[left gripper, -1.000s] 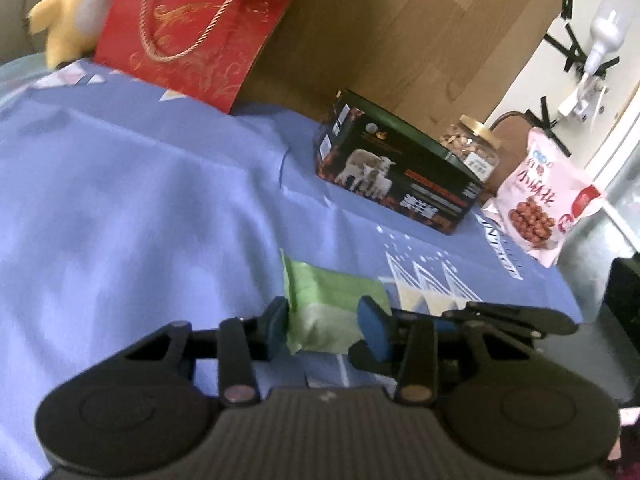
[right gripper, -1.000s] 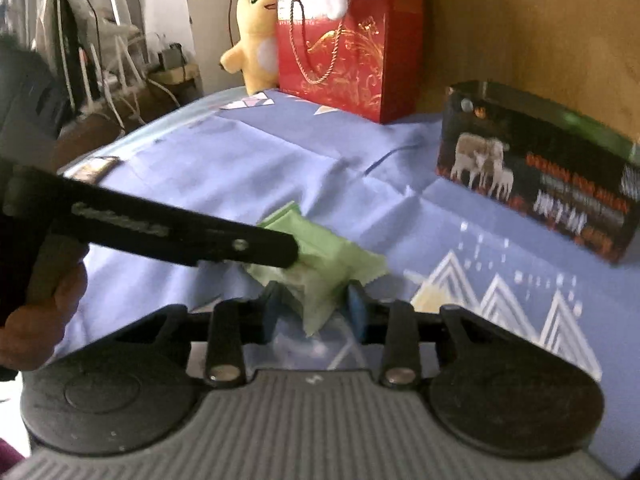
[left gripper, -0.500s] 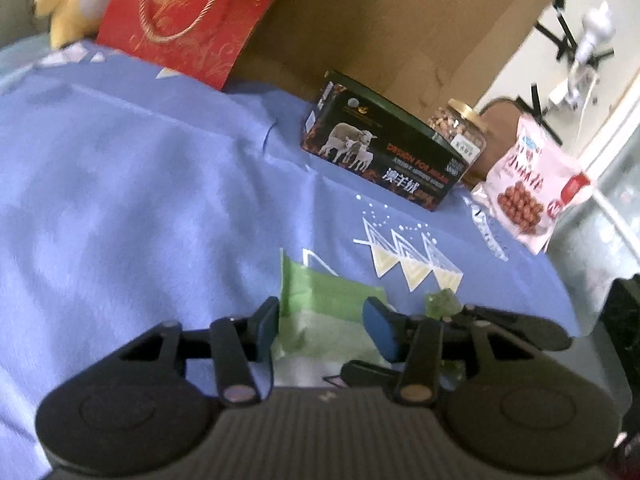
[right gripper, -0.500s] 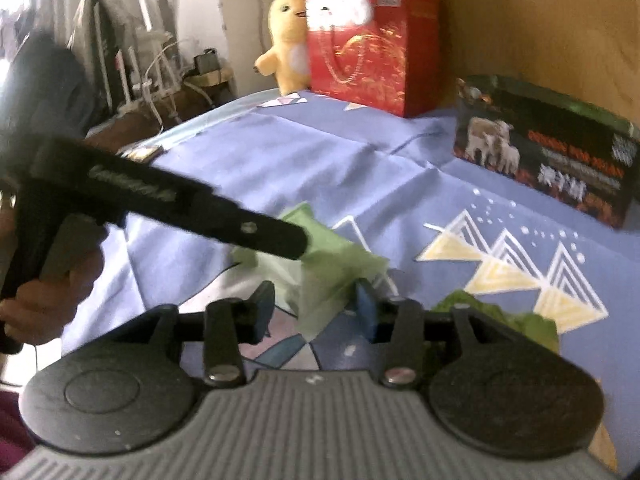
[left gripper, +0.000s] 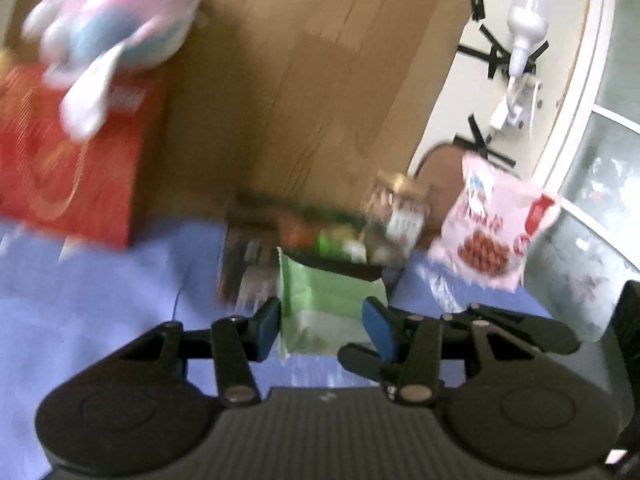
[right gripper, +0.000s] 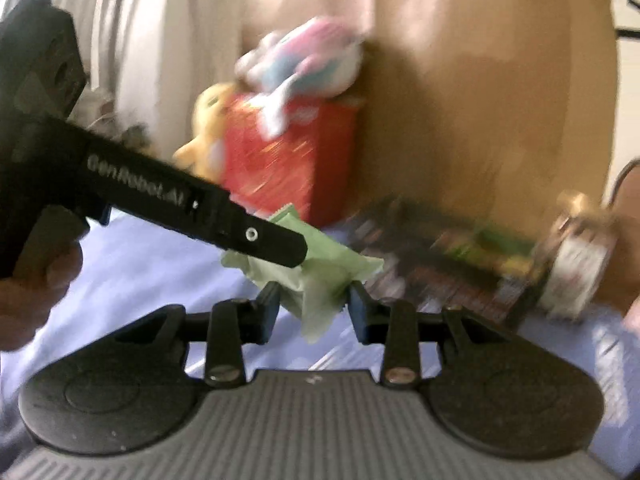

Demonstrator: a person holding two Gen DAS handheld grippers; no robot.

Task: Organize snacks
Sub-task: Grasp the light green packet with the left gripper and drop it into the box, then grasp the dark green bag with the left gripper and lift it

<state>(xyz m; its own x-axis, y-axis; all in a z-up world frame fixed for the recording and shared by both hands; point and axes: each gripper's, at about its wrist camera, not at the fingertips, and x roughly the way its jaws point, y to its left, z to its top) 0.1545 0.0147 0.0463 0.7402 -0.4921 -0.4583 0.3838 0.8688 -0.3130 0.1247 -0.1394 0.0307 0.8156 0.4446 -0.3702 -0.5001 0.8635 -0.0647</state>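
Observation:
A light green snack packet (left gripper: 328,300) is held between both grippers, lifted above the blue cloth. My left gripper (left gripper: 322,322) is shut on its sides; its black arm (right gripper: 192,216) crosses the right wrist view. My right gripper (right gripper: 314,312) is shut on the same packet (right gripper: 316,276). Just beyond stands the open dark snack box (left gripper: 304,240) with colourful packets inside; it also shows in the right wrist view (right gripper: 452,256). Both views are blurred by motion.
A nut jar (left gripper: 396,216) and a pink snack bag (left gripper: 496,232) stand right of the box. A red gift bag (left gripper: 68,176) with a plush toy (left gripper: 116,36) on top is at the left. A wooden board (left gripper: 312,80) backs the blue cloth (left gripper: 80,312).
Both grippers have lifted the green packet off the cloth and carried it forward toward the dark box. The box, jar and pink bag now appear much closer.

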